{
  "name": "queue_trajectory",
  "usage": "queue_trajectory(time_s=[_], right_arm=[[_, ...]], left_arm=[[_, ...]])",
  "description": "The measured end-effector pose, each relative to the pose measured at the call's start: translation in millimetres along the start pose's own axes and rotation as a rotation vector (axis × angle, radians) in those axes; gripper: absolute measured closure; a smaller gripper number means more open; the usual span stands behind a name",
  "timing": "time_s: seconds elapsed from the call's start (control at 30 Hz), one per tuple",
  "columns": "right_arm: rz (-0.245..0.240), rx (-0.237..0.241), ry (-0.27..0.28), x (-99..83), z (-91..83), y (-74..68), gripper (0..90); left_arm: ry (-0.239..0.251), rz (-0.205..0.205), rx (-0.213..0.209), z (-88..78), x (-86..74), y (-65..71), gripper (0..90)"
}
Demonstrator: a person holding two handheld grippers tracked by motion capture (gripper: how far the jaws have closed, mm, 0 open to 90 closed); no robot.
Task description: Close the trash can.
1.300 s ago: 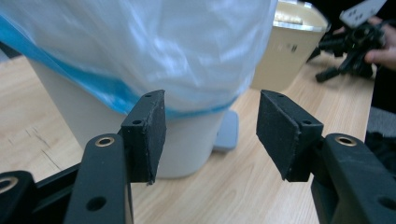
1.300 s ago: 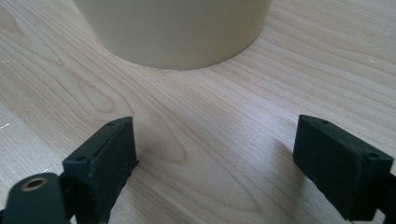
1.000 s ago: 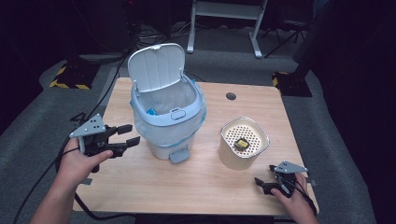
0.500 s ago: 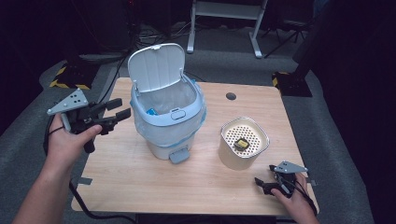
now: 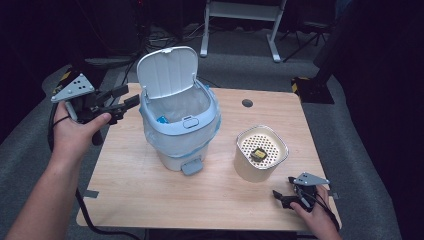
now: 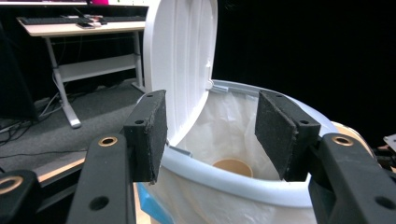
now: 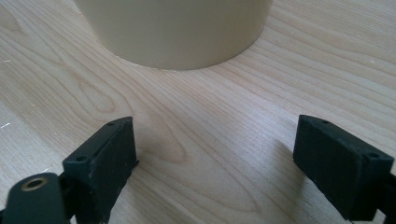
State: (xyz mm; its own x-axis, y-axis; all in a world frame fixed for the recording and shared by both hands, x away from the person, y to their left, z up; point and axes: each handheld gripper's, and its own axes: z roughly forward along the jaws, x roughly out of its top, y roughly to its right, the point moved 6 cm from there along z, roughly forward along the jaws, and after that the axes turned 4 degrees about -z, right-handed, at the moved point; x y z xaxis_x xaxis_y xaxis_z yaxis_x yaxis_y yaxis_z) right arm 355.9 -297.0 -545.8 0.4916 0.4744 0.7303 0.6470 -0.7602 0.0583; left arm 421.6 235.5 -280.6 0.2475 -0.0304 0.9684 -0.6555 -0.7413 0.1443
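A pale blue pedal bin (image 5: 177,135) stands mid-table with its white lid (image 5: 167,70) raised and a clear liner inside. Something small and blue (image 5: 161,120) lies in the liner. My left gripper (image 5: 129,98) hovers open just left of the bin's rim, pointing at it, with nothing between its fingers. In the left gripper view the open gripper (image 6: 210,135) frames the rim (image 6: 233,179) and the lid (image 6: 182,60), and a tan cup rim (image 6: 232,167) shows inside. My right gripper (image 5: 280,197) rests open near the front right edge. The right gripper (image 7: 252,163) faces the cream container's base (image 7: 173,32).
The cream container (image 5: 270,167) right of the bin holds a perforated insert with a small yellow and black item (image 5: 258,153). The bin's pedal (image 5: 192,167) juts toward me. A round hole (image 5: 247,103) sits at the table's back. A desk frame (image 5: 240,10) stands behind.
My left gripper has risen from beside the bin's body to the height of its rim and shifted left and farther back. The right gripper has stayed put.
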Motion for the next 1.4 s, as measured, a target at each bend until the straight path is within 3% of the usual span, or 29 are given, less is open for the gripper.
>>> queue_trajectory(time_s=[0.23, 0.4, 0.67, 1.03, 1.2, 1.3, 1.4], right_arm=[[0.0, 0.0, 0.0, 0.0, 0.0, 0.0, 13.1], [0.0, 0.0, 0.0, 0.0, 0.0, 0.0, 13.1], [0.0, 0.0, 0.0, 0.0, 0.0, 0.0, 13.2], [0.0, 0.0, 0.0, 0.0, 0.0, 0.0, 13.2], [0.0, 0.0, 0.0, 0.0, 0.0, 0.0, 13.2], [0.0, 0.0, 0.0, 0.0, 0.0, 0.0, 13.2], [0.0, 0.0, 0.0, 0.0, 0.0, 0.0, 13.1]], left_arm=[[0.009, -0.008, 0.022, 6.0, 6.2, -5.2, 44.5], [0.009, -0.003, 0.064, 12.6, 10.6, -15.5, 44.4], [0.027, -0.012, 0.079, 28.8, 19.5, -25.2, 43.6], [0.038, -0.026, 0.045, 46.2, 28.9, -21.2, 46.8], [0.051, -0.031, 0.015, 46.7, 32.4, -15.8, 47.3], [0.037, -0.016, 0.023, 45.6, 31.9, -11.5, 46.4], [0.018, -0.017, 0.005, 42.3, 31.4, -3.6, 47.9]])
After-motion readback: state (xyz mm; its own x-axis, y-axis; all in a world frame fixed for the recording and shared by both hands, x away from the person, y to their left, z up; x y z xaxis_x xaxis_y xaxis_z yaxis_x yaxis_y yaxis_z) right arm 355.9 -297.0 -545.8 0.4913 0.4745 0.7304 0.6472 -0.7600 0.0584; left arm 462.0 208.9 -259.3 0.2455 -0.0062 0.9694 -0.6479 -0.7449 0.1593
